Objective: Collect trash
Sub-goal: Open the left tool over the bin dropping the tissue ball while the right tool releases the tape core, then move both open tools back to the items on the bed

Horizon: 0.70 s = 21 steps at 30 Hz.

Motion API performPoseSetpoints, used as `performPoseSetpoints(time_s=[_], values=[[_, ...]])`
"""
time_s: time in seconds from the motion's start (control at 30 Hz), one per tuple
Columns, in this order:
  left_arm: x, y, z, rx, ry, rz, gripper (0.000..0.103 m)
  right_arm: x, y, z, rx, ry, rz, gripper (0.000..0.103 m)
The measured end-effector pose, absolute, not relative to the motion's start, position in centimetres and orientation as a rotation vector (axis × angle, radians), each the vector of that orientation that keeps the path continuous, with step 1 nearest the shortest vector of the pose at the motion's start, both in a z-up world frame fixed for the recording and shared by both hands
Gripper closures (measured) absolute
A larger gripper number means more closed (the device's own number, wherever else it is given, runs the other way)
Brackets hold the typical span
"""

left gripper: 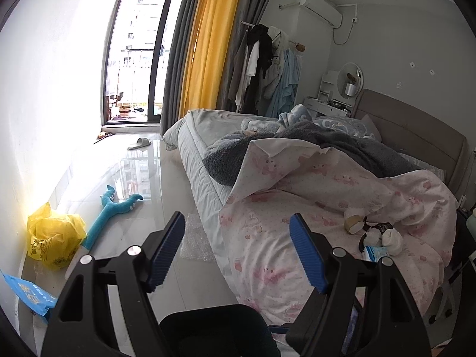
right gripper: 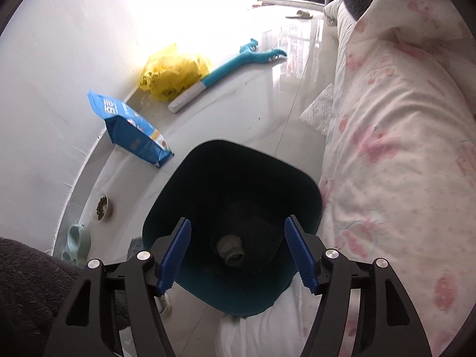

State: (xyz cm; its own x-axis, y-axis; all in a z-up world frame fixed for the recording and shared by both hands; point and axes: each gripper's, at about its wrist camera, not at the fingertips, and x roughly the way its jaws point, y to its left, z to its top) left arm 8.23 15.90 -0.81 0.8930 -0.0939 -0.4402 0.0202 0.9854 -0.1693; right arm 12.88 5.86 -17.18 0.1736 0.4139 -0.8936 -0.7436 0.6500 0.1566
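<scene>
Left wrist view: left gripper (left gripper: 236,250) held over the bed's edge, fingers apart, nothing between the blue pads (left gripper: 168,250). Ahead, a pink-printed duvet (left gripper: 312,208) covers the bed; a grey blanket (left gripper: 342,145) lies further up. On the duvet, to the right of the gripper, a small heap of litter: a tape roll (left gripper: 354,224), white crumpled tissues (left gripper: 386,238) and a blue-and-white wrapper (left gripper: 375,253), all close together. The dark bin's rim (left gripper: 214,324) shows at the bottom, between the gripper's arms. On the floor to the left: a yellow plastic bag (left gripper: 53,235) against the wall, a teal plush toy (left gripper: 113,208) just beside it, a blue packet (left gripper: 29,294) nearer the camera.

Right wrist view: right gripper (right gripper: 238,255) points steeply down over the open dark bin (right gripper: 238,178), fingers apart, empty. Inside the bin, a pale crumpled object (right gripper: 229,248) lies on the bottom; what it is cannot be told. The bin stands on the tiled floor beside the duvet (right gripper: 401,148). Blue packet (right gripper: 134,131), yellow bag (right gripper: 172,74) and teal toy (right gripper: 238,59) lie along the wall. Two pet bowls (right gripper: 102,206) sit near the wall, lower left.
</scene>
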Motion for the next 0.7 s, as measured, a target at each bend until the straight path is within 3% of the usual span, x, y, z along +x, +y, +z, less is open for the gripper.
performPoseSetpoints(time_s=[0.7], values=[[9.7,11.2,0.3,-0.134,0.400,-0.050,0.018,15.9,-3.4,-10.1,-0.292,0.828,0.786,0.032]])
